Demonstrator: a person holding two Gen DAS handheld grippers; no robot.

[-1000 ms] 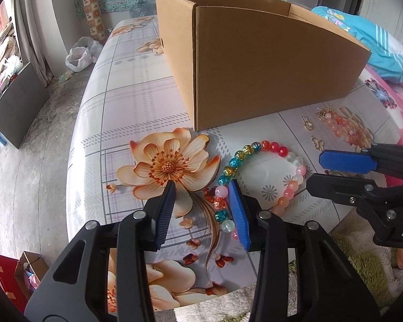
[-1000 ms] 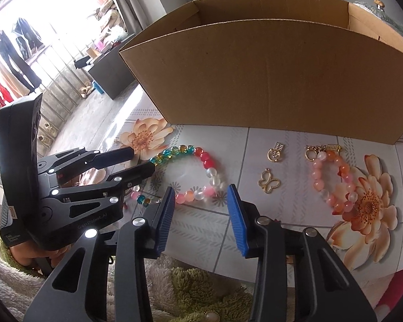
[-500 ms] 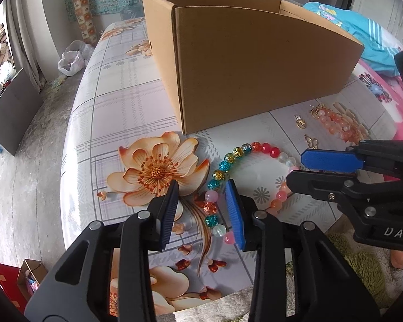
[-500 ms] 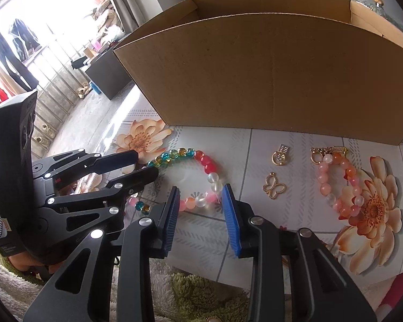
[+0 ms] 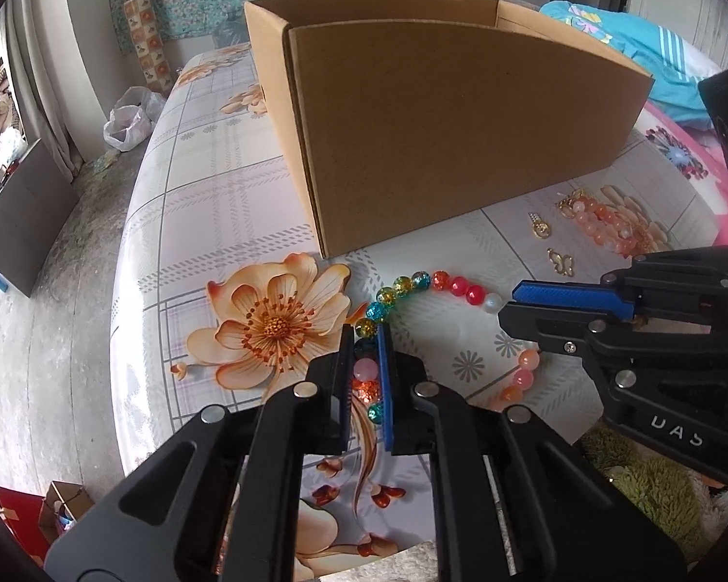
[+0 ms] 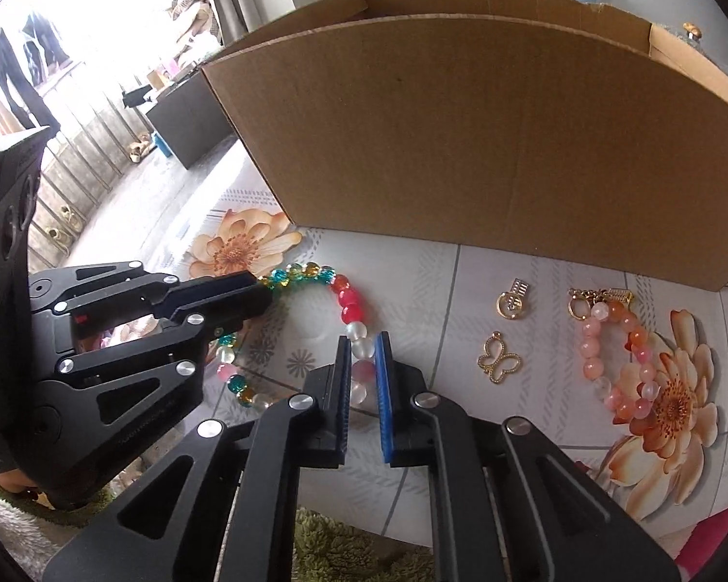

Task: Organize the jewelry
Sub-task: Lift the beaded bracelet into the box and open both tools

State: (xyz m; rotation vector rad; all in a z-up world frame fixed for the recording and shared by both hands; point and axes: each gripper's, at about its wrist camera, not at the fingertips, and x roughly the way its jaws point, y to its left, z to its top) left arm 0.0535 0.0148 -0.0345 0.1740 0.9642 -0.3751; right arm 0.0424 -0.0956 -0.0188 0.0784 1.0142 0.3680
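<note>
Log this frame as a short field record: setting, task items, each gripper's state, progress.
setting: floral-print tablecloth with an open brown cardboard box
main item: multicoloured glass-bead bracelet, lying flat on the cloth in front of the box
left gripper: closed on the bracelet's left side
right gripper: closed on the bracelet's right side
other jewelry: pink-and-orange bead bracelet with gold clasp, gold butterfly charm, gold ring-shaped charm, all on the cloth
progress: bracelet gripped at both sides, not yet lifted; box contents hidden
</note>
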